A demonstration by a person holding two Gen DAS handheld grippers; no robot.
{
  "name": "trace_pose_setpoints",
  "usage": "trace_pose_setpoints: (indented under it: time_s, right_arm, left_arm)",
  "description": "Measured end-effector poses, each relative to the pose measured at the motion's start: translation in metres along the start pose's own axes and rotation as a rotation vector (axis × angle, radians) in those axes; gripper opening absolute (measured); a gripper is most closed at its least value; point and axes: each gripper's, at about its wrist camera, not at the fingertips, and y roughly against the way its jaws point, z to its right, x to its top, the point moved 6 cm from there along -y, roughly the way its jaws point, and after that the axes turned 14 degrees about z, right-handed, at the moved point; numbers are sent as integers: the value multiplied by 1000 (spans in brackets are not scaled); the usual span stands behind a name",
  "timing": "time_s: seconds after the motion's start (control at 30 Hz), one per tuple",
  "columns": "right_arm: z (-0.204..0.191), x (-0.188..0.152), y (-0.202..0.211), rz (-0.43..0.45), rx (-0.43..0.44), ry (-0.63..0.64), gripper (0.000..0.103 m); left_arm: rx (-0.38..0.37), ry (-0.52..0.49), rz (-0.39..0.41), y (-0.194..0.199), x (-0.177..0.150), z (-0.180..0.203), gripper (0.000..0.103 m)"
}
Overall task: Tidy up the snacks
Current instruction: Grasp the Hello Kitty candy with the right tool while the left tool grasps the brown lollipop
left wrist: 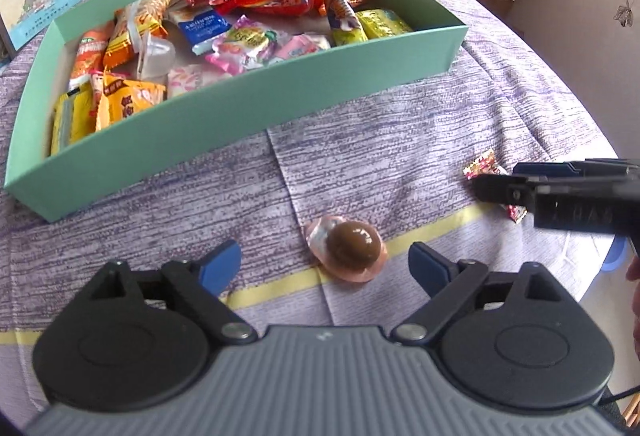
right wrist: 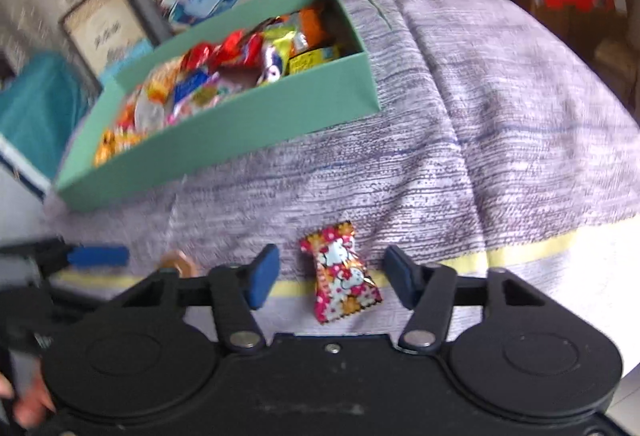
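A green box (left wrist: 256,103) already brims with wrapped snacks; two remain on the worktop (left wrist: 400,139), draped in purple-streaked cloth. The left gripper (left wrist: 325,268) spreads its fingers around a chocolate ball (left wrist: 352,246), the right gripper (right wrist: 332,278) brackets a patterned candy (right wrist: 344,276), untouched. Boxes and books crowd behind.

In the left wrist view, the right hand-held gripper (left wrist: 496,183) hides most of the small red patterned foil candy (left wrist: 482,165); the right wrist view is motion-blurred.
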Motion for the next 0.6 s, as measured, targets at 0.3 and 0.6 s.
trace_pose_setpoints:
  time_s: [0.3,0.6]
  right_arm:
    - [6,-4,9,37,22,-63,27]
    - [23,-2,11,37,39,-202,27]
  left_arm:
    - [5,-105,6,-8,-1,17,81]
    - [-50,-140,46,3,3,32,42]
